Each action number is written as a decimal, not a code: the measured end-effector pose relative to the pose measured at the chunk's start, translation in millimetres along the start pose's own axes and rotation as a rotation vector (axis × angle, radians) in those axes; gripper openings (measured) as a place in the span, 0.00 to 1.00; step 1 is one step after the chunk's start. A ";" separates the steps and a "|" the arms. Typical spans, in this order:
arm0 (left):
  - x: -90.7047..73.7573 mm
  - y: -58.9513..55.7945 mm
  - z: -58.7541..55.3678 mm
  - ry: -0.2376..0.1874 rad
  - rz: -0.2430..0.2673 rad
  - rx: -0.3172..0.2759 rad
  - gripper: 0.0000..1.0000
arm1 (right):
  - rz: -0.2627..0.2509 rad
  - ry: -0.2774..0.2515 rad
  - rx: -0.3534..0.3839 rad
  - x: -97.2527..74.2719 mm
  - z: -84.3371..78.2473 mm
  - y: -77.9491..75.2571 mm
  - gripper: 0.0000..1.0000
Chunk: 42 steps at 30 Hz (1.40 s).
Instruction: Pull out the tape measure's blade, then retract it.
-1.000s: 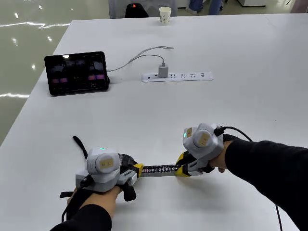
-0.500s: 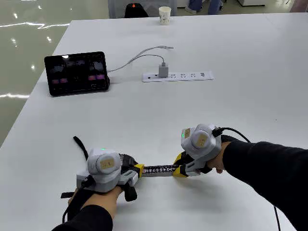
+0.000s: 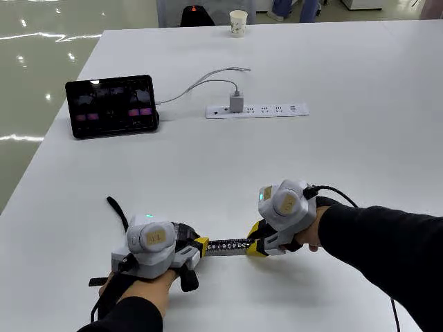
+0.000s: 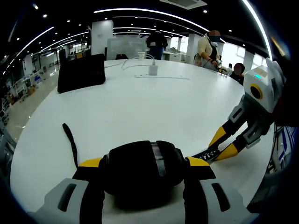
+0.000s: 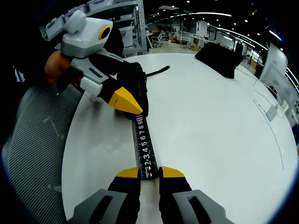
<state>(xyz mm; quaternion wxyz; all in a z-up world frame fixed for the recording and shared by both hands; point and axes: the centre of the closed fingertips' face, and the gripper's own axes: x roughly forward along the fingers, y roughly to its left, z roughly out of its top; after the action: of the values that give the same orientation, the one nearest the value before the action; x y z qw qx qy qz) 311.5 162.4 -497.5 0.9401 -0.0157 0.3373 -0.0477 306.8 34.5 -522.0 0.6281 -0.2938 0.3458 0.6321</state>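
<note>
Broadly, a white table [image 3: 346,104] carries everything; a dark tablet [image 3: 111,105] stands at its far left, with a white power strip [image 3: 256,109] to the tablet's right.

Near left: the left gripper [image 4: 143,162] has its yellow-tipped jaws clamped on either side of the black tape measure case [image 4: 140,179]. In the head view the gripper's housing covers most of the case, leaving a black edge and a strap [image 3: 115,209] trailing toward the far left. Whether the case touches the table cannot be told.

Near right: the right gripper [image 5: 149,172] has its jaws pinched on the end of the blade [image 5: 144,149]. The blade spans the short gap between the two grippers. Its numerals 1 to 9 are legible in the right gripper view and too small to read in the head view. Its end hook is hidden between the right jaws.
</note>
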 end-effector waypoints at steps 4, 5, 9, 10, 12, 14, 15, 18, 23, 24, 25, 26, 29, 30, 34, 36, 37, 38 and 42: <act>0.2 -0.1 -0.2 0.004 -0.003 0.005 0.64 | 0.000 0.001 0.002 1.6 1.7 0.5 0.11; 0.4 0.1 -0.1 0.004 -0.003 0.005 0.64 | -0.001 0.001 0.001 1.9 2.1 0.3 0.11; 0.5 0.2 0.2 0.000 -0.004 0.004 0.64 | -0.003 -0.004 0.005 2.8 2.6 0.5 0.11; 0.4 0.2 0.1 0.000 -0.003 0.004 0.64 | -0.002 -0.006 0.003 3.0 2.8 0.6 0.11; -0.2 0.0 -0.2 -0.001 -0.002 0.005 0.64 | -0.001 -0.007 0.002 3.5 3.4 0.7 0.11; -0.2 0.2 -0.1 0.000 -0.001 0.007 0.64 | -0.001 -0.007 0.000 4.3 4.6 1.0 0.11; 0.0 0.4 0.0 0.001 0.000 0.007 0.64 | -0.001 -0.006 -0.001 4.6 5.0 1.0 0.11; -0.3 0.3 0.1 -0.002 0.001 0.007 0.64 | -0.004 -0.004 0.001 5.4 6.1 1.0 0.11; -0.7 0.1 -0.1 -0.005 0.000 0.009 0.64 | -0.002 -0.011 0.006 5.9 7.0 1.2 0.11; -0.8 0.2 -0.1 -0.004 0.000 0.009 0.64 | 0.000 -0.013 0.009 6.1 7.2 1.5 0.11; -0.7 0.3 0.0 -0.006 0.001 0.009 0.64 | 0.001 -0.015 0.007 6.5 7.7 1.6 0.11; -0.8 0.3 0.0 -0.006 0.001 0.009 0.63 | 0.001 -0.015 0.004 6.7 8.1 1.6 0.11; -0.9 0.3 0.0 -0.006 -0.001 0.007 0.63 | 0.003 -0.016 0.004 7.4 9.3 2.1 0.11; -1.0 0.2 -0.1 -0.006 -0.002 0.007 0.63 | 0.002 -0.018 0.007 7.7 9.7 2.4 0.11; -0.9 0.6 0.0 -0.008 -0.004 0.005 0.63 | 0.002 -0.028 0.020 8.2 11.3 3.0 0.11; -0.8 0.6 0.1 -0.009 -0.004 0.005 0.63 | 0.003 -0.030 0.024 8.6 11.7 3.0 0.11; -0.6 0.7 0.2 -0.009 -0.004 0.004 0.63 | 0.003 -0.030 0.023 8.8 12.1 3.0 0.11; -0.5 0.6 0.3 -0.009 -0.005 0.004 0.63 | 0.003 -0.029 0.022 9.0 12.2 3.3 0.11; -0.5 0.8 0.3 -0.012 -0.006 0.002 0.63 | 0.005 -0.029 0.018 9.6 12.8 3.6 0.11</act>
<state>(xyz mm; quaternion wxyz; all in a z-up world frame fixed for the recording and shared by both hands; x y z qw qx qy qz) 311.4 163.3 -497.0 0.9419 -0.0161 0.3315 -0.0509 303.7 50.6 -522.0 0.6343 -0.2780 0.3429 0.6347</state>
